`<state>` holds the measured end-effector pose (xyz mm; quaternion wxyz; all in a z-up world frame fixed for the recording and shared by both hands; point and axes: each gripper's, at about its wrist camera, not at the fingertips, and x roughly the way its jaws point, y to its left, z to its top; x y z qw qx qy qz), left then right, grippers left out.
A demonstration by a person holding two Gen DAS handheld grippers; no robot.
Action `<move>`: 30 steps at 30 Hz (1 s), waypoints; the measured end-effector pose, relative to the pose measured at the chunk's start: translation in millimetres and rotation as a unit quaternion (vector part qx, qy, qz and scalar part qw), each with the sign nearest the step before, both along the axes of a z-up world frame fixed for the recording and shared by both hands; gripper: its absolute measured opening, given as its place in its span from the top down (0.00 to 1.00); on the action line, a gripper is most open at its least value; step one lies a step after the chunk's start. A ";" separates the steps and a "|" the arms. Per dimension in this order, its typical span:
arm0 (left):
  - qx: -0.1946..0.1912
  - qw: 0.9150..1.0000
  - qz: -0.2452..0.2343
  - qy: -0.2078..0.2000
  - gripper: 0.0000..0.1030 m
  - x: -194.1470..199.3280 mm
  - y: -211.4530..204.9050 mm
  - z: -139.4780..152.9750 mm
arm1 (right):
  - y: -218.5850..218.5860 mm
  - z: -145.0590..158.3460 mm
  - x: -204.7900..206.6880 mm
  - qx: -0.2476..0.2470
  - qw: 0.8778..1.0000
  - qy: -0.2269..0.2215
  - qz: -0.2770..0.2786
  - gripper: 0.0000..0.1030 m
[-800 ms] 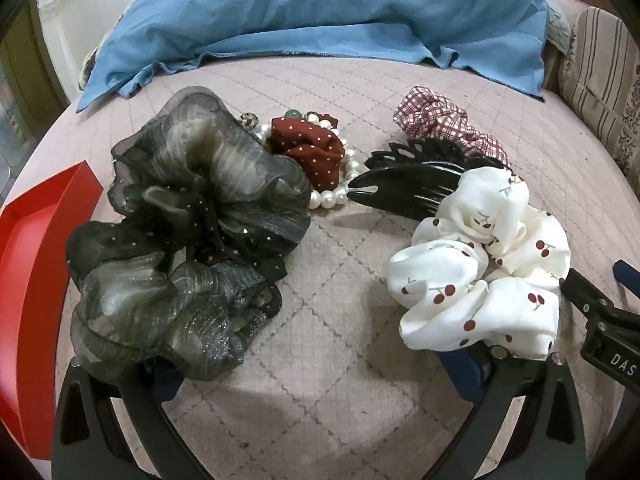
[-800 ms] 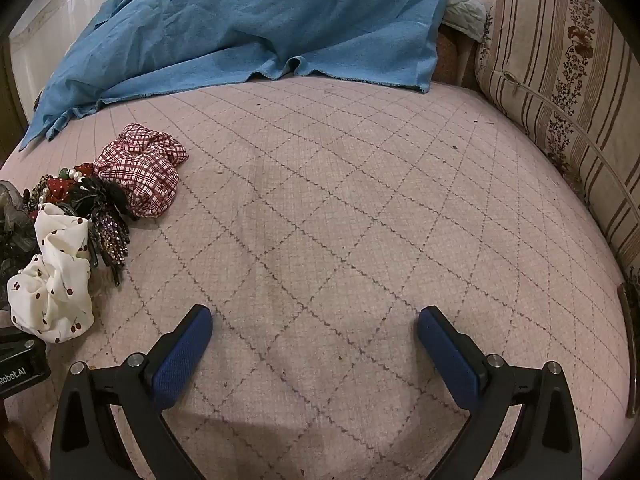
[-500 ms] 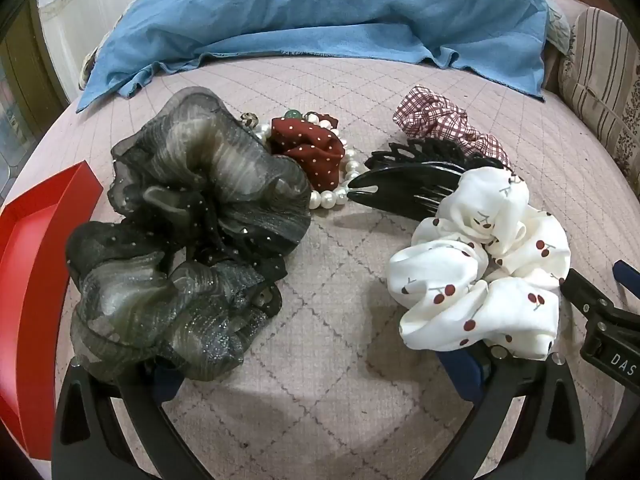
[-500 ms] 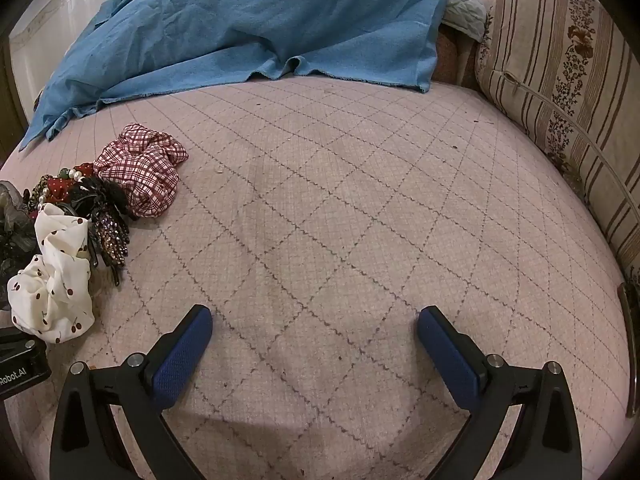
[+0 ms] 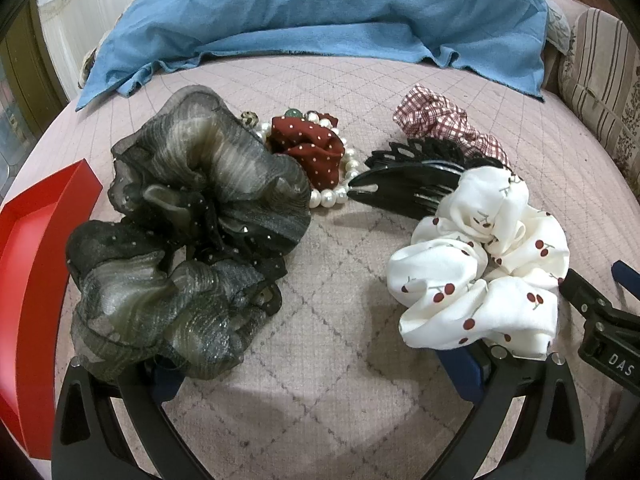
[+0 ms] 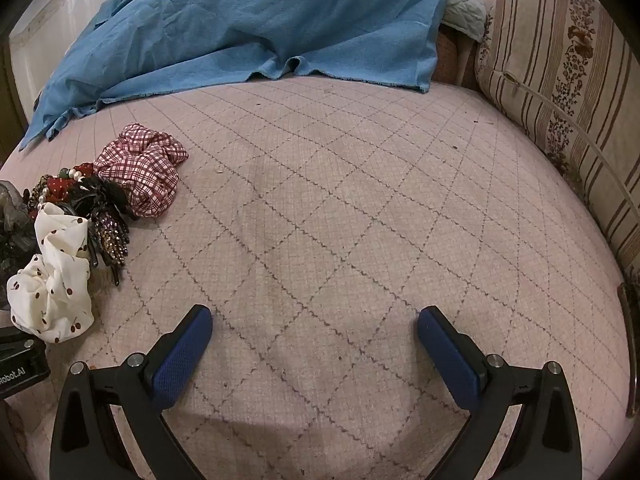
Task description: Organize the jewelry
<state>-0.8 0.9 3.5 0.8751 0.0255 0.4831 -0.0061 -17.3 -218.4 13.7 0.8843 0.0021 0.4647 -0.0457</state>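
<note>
Blue rubber pads lined the fingers of both tools. The left hand-held gripper [image 5: 316,364] stood wide open just above the quilted pink bed cover [image 5: 340,360], with nothing between its fingers; its left pad was partly hidden under the edge of a big grey-green gauze scrunchie [image 5: 180,240], and its right pad sat just below a white scrunchie printed with cherries [image 5: 484,272]. Whether either pad touched the fabric could not be told.

Between those two scrunchies lay bare cover. Farther out, a black hair claw [image 5: 404,188] lay against the top of the white scrunchie, its tip pointing at a string of pearls [image 5: 328,196] that ringed a dark red dotted scrunchie [image 5: 310,148]. That red one sat right against the far side of the grey-green scrunchie. Behind the claw lay a red-and-white checked scrunchie [image 5: 436,120]. A red tray [image 5: 36,264] lay at the left edge, beside the grey-green scrunchie.

The right hand-held gripper [image 6: 316,336] was also spread wide and held nothing, hovering over an open stretch of the bed cover, well apart from the pile. From its camera the accessories sat clustered at the far left, the checked scrunchie nearest the middle of the bed.

A rumpled blue cloth [image 6: 248,28] covered the far end of the bed, and a striped floral cushion [image 6: 560,64] leaned at the right.
</note>
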 end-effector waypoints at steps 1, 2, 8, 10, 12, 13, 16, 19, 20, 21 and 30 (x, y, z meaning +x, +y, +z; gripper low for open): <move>0.000 1.000 -0.015 0.008 0.00 -1.9 -0.4 2.2 | -0.5 -0.9 -0.4 0.001 1.000 0.000 0.000 0.00; -0.003 1.000 -0.023 0.012 0.00 -1.7 0.8 2.1 | -1.1 -1.5 0.8 0.003 1.000 0.000 0.000 0.00; -0.008 0.998 -0.050 0.042 0.00 -14.7 9.0 10.7 | -3.3 1.0 -2.4 0.029 0.999 0.039 -0.014 0.00; -0.020 0.998 -0.043 0.048 0.00 -26.3 14.6 17.0 | 0.1 3.0 -10.6 0.025 0.999 0.042 -0.015 0.00; -0.029 0.998 -0.038 0.027 0.00 -45.8 16.4 25.7 | 5.1 6.0 -20.4 0.014 0.999 0.043 -0.013 0.00; -0.024 0.999 -0.036 0.012 0.00 -54.3 18.9 32.6 | 6.1 7.4 -24.6 0.013 0.999 0.041 -0.015 0.00; -0.010 0.999 -0.031 -0.032 0.00 -76.3 27.6 55.2 | 9.0 11.5 -37.1 0.004 0.999 0.038 -0.023 0.00; -0.008 0.997 -0.017 -0.070 0.00 -94.9 42.9 77.2 | 11.7 17.1 -48.8 0.012 0.999 0.040 -0.032 0.00; -0.007 0.997 -0.011 -0.081 0.00 -100.0 47.0 83.8 | 12.5 20.6 -52.8 0.018 0.999 0.037 -0.035 0.00; -0.006 0.996 -0.006 -0.091 0.00 -104.6 51.0 90.3 | 14.1 25.2 -58.3 0.021 0.999 0.030 -0.038 0.00; 0.023 0.985 0.024 -0.170 0.00 -144.1 65.0 140.4 | 37.9 86.8 -98.3 0.021 0.997 -0.060 -0.037 0.00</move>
